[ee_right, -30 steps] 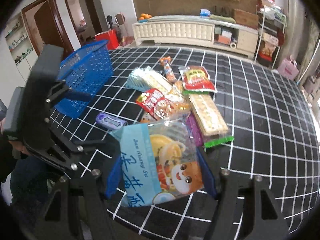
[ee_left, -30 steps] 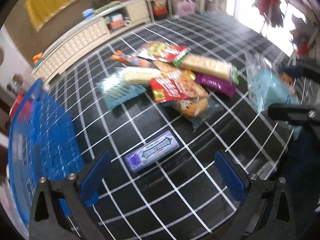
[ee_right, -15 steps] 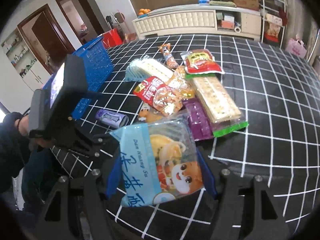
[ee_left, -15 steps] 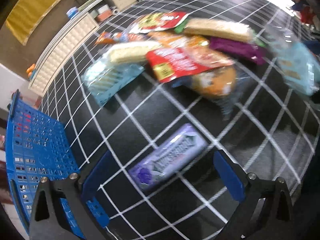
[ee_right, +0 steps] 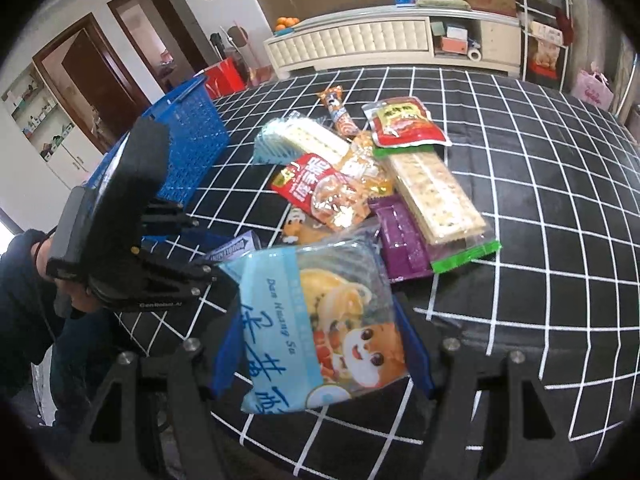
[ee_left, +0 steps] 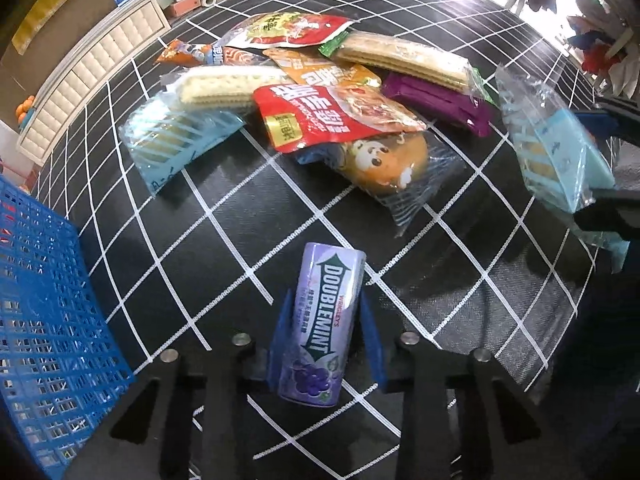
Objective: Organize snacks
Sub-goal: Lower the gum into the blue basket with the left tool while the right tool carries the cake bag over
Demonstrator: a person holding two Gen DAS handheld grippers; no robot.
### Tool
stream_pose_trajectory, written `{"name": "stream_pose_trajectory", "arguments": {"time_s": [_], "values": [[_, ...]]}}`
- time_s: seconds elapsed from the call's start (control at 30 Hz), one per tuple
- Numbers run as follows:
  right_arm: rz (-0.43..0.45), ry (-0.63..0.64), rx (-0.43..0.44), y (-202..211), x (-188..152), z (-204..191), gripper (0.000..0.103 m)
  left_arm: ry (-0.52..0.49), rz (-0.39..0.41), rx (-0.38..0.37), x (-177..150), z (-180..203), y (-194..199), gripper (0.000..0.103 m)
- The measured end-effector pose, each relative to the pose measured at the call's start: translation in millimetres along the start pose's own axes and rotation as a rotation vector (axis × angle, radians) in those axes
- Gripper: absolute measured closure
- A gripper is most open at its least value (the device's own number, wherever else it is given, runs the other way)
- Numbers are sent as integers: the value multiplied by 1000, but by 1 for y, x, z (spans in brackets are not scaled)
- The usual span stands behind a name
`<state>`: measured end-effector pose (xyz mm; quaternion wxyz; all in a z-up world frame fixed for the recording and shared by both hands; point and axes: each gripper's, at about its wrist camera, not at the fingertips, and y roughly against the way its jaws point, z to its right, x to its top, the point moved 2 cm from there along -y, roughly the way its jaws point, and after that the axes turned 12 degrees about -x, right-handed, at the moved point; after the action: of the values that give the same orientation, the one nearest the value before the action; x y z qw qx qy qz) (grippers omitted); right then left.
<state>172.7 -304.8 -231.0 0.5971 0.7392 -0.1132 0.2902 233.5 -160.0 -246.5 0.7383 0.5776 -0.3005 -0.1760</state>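
A: Left gripper [ee_left: 326,330], status?

B: Jaws closing, blue pads on both sides of the purple Doublemint gum pack [ee_left: 322,320], touching its flanks. Pack points away from the camera, over the black grid tablecloth [ee_left: 460,280]. Cannot tell whether it is lifted or on the cloth.

A: Right gripper [ee_right: 320,344]?

B: Clamped on the light-blue snack bag [ee_right: 316,320] with a cartoon animal on it. Bag is held above the near table edge, tilted.

A: Basket?

B: Blue basket [ee_left: 44,300] at the left of the table, just beside the left gripper. From the right wrist view it stands behind the left tool, a hand [ee_right: 60,280] and dark sleeve gripping that tool.

A: Rest of the snacks?

B: Heaped mid-table: red pouch [ee_left: 332,116] over a round bun in clear wrap [ee_left: 384,164], long cracker pack [ee_left: 404,60] resting on a purple packet [ee_left: 436,102], another cracker sleeve [ee_left: 224,88] on a pale-blue wrapper.
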Motion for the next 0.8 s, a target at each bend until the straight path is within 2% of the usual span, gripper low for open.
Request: {"name": "stream_pose_trajectory", "arguments": {"time_s": [0.13,0.3,0.63,0.8], "values": [[5,-12,-13,11,1,-4,30,18,14,28,-3,6,0,73],[19,0,-49,30,10,-16,30,47,120,27,-15,16,31,74],[114,95,-107,84,53,-83,30,92,342,29,-32,-1,126,74],[154,140,-106,99,78,-121,30,117,436,33,-52,-17,178,74]]}}
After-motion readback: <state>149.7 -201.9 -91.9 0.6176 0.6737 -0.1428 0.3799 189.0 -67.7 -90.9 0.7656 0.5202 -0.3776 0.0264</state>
